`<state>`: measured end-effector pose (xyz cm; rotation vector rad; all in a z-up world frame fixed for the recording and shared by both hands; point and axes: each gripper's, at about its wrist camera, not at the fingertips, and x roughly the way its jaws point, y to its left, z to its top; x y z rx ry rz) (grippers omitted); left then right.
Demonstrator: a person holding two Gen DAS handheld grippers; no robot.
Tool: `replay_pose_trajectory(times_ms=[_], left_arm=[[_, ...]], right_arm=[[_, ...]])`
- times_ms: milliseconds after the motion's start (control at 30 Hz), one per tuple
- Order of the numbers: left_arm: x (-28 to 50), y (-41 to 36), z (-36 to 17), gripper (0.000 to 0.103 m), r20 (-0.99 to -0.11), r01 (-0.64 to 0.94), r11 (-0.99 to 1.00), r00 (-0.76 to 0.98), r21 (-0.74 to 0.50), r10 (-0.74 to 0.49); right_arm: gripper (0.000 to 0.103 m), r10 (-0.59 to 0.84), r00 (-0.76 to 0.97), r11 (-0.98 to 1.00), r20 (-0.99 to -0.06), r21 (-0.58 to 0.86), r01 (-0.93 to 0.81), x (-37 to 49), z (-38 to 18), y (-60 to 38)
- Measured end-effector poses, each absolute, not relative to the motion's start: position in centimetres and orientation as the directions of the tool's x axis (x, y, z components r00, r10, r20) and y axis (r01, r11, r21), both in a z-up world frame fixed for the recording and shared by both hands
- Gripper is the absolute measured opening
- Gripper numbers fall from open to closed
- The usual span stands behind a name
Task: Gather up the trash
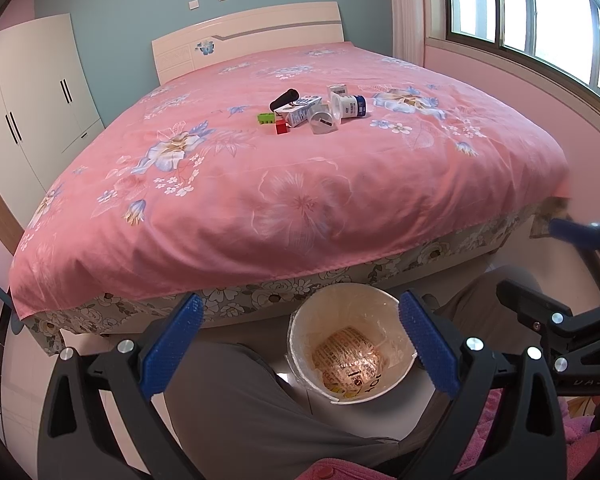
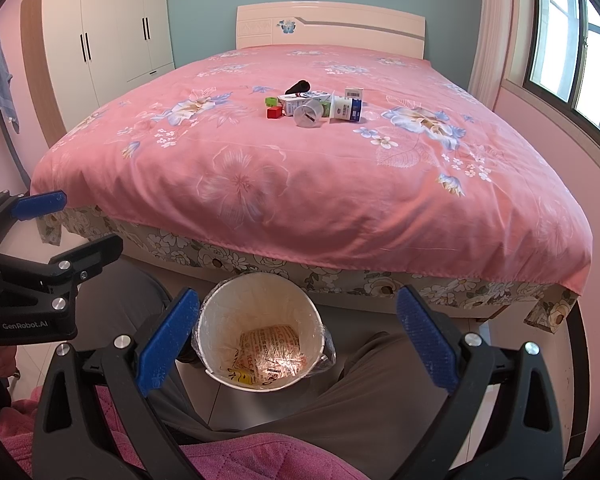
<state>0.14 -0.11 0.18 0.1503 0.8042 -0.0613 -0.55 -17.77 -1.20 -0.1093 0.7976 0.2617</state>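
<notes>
on floral pink bedspread (image 1: 300,208), round clear cup (image 1: 323,122)

You can count one bed (image 1: 300,184) with one pink cover. On it sits one little pile of things. In the pile you have one black roll (image 1: 285,98), one green block (image 1: 266,118), one red block (image 1: 283,127), one milk carton (image 1: 298,113), one clear plastic cup (image 1: 323,122), one white tub with a blue end (image 1: 349,106) and one small white box (image 1: 338,89). That makes seven things. On the floor you have one white bin (image 1: 350,344), with one wrapper (image 1: 350,362) inside it. You hold two grippers, with two blue fingers each.
</notes>
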Motion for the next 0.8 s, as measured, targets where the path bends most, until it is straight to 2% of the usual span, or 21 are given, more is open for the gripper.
replay_pose_trajectory(times_ms=[800], left_arm=[[-0.07, 0.03, -0.18, 0.1, -0.727, 0.113, 0.987, 0.687, 0.111, 0.003]], right_arm=[[0.096, 0.189, 0.664, 0.962, -0.723, 0.001, -0.272, -0.53, -1.38, -17.81]])
